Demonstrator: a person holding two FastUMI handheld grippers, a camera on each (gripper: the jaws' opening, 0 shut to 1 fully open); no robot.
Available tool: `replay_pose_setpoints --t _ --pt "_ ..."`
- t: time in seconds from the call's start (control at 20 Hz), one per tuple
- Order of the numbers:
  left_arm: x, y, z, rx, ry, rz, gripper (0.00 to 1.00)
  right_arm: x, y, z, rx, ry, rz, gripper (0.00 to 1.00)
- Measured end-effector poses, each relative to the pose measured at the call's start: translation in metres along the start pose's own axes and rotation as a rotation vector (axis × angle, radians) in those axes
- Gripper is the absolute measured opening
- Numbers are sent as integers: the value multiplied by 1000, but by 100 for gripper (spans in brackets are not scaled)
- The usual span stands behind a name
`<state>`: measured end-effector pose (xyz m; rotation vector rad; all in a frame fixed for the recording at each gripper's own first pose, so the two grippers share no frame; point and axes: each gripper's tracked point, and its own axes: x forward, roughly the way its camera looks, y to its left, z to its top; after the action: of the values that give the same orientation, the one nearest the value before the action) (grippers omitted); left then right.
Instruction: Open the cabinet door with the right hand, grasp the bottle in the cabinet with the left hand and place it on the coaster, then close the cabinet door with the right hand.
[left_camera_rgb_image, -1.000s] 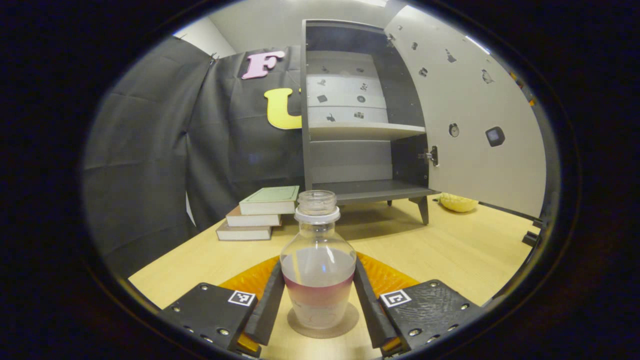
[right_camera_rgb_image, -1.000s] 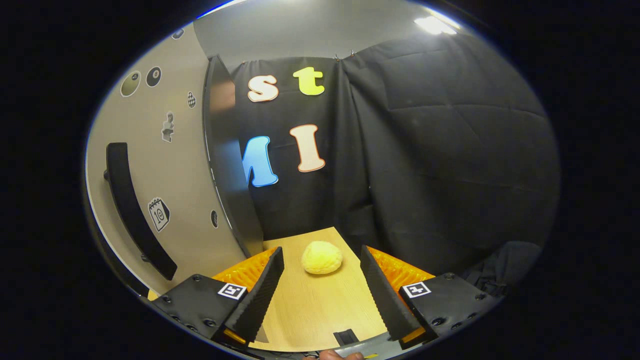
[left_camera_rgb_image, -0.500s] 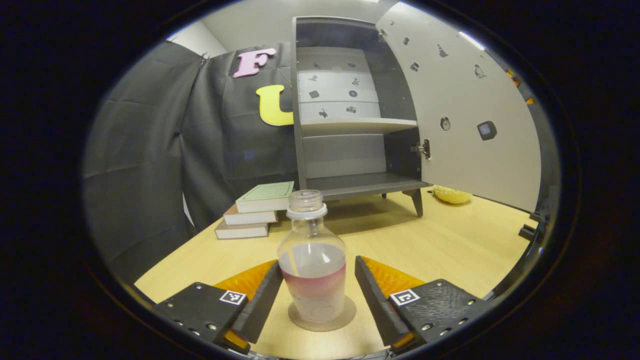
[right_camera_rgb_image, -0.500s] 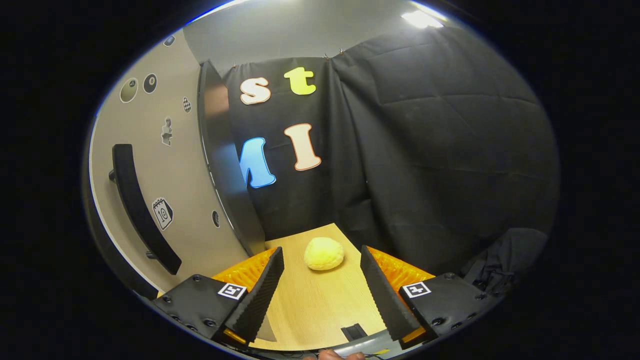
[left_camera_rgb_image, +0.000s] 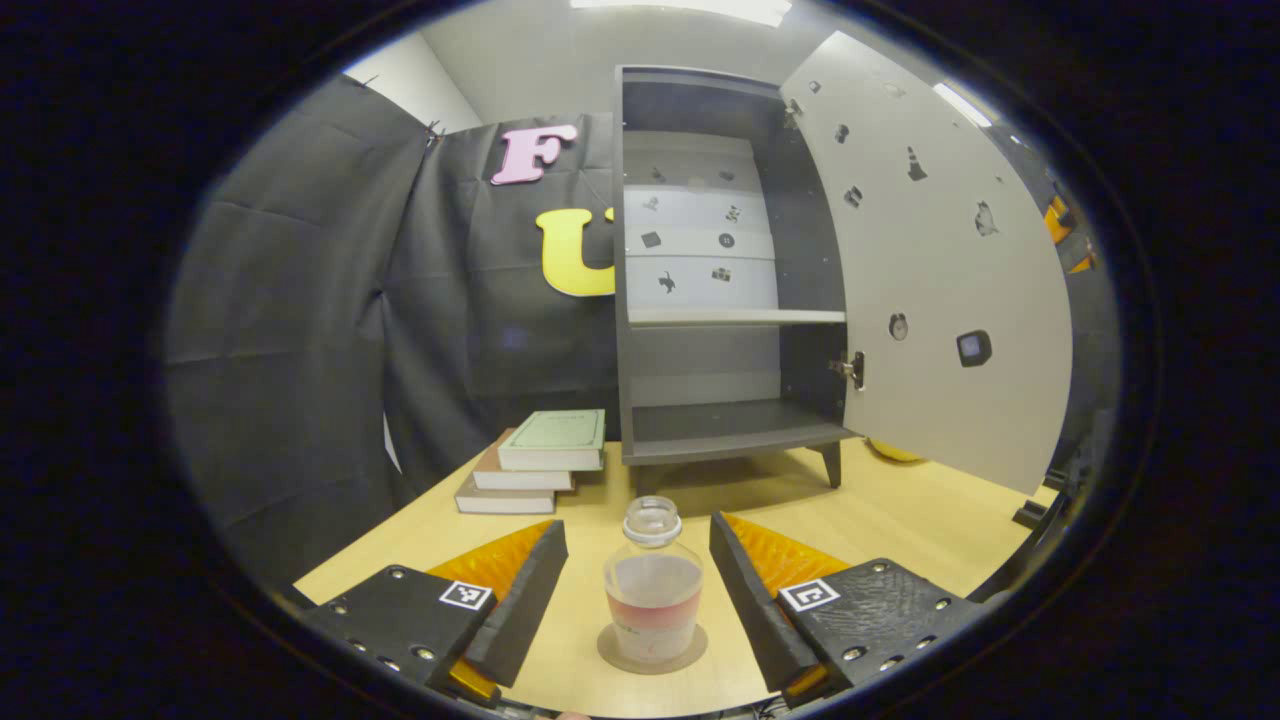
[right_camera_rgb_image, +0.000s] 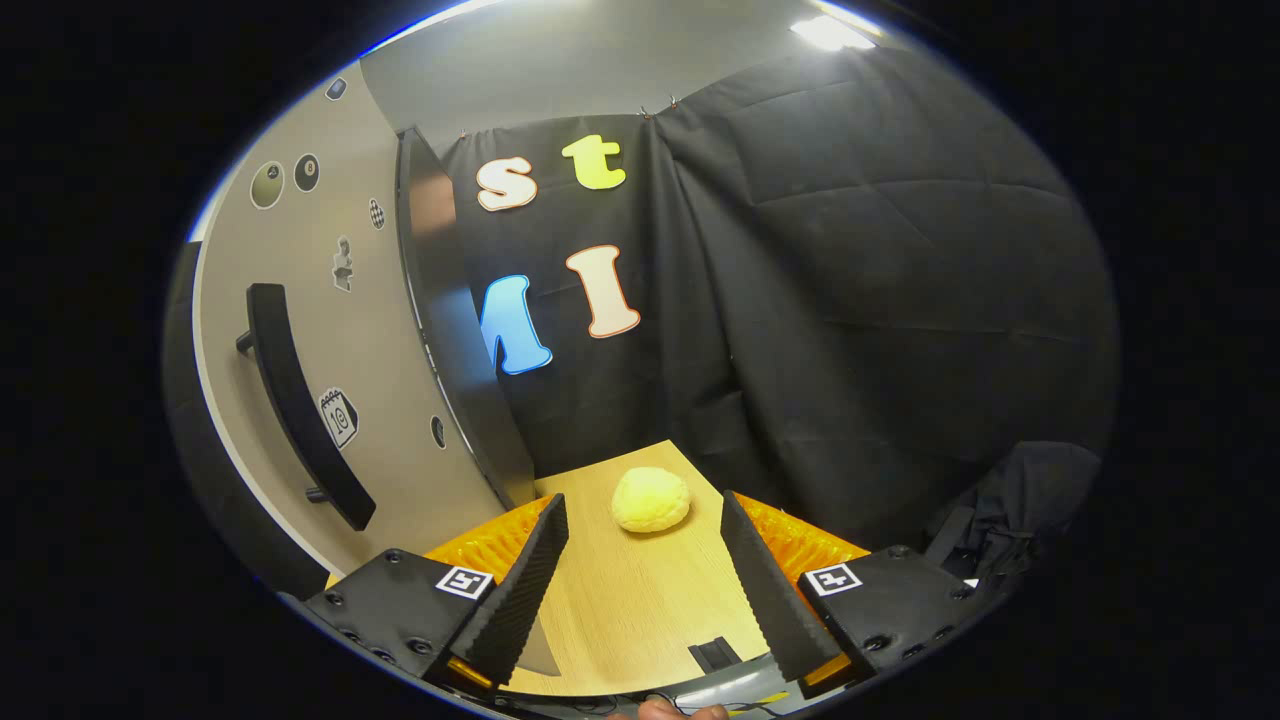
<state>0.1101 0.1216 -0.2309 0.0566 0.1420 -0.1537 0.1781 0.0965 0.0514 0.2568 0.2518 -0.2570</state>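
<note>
Now the left gripper (left_camera_rgb_image: 638, 560) has drawn back from the bottle (left_camera_rgb_image: 652, 593), fingers spread and clear of it; the bottle stands upright on the coaster (left_camera_rgb_image: 652, 648) near the desk's (left_camera_rgb_image: 900, 520) front edge. Meanwhile the right gripper (right_camera_rgb_image: 643, 545) hangs released beside the open cabinet door (right_camera_rgb_image: 300, 400), whose outer edge is cut off.

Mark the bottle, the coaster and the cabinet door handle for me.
bottle (left_camera_rgb_image: 653, 590): left gripper view, on its clear body at the liquid line.
coaster (left_camera_rgb_image: 613, 648): left gripper view, on the bare rim left of the bottle's base.
cabinet door handle (right_camera_rgb_image: 300, 400): right gripper view, on the middle of the dark bar.
</note>
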Motion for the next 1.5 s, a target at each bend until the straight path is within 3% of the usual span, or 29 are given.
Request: replay_pose_setpoints --t 0.45,0.5,0.55,0.65,0.85,0.9,1.05,1.25,1.5 --pt "-59 -14 93 2 17 -36 88 3 15 21 -57 -55 52 91" --pt "-64 -15 101 5 27 -28 86 7 19 25 -58 -62 65 97" --pt "-67 -18 109 5 40 -20 86 8 23 31 -58 -72 80 92" --pt "-69 -23 130 -10 51 4 86 10 24 41 -69 -91 104 97" --pt "-62 -38 169 -88 45 25 88 12 19 58 -92 -138 133 92" --pt "-60 -41 178 -105 41 23 87 13 19 60 -91 -140 142 97" --pt "-53 -49 207 -105 19 13 88 13 15 70 -94 -164 174 97" --pt "-49 -65 211 -69 25 16 86 16 8 73 -105 -185 204 97" --pt "-51 -90 226 -130 26 41 88 15 21 66 -116 -171 305 97"
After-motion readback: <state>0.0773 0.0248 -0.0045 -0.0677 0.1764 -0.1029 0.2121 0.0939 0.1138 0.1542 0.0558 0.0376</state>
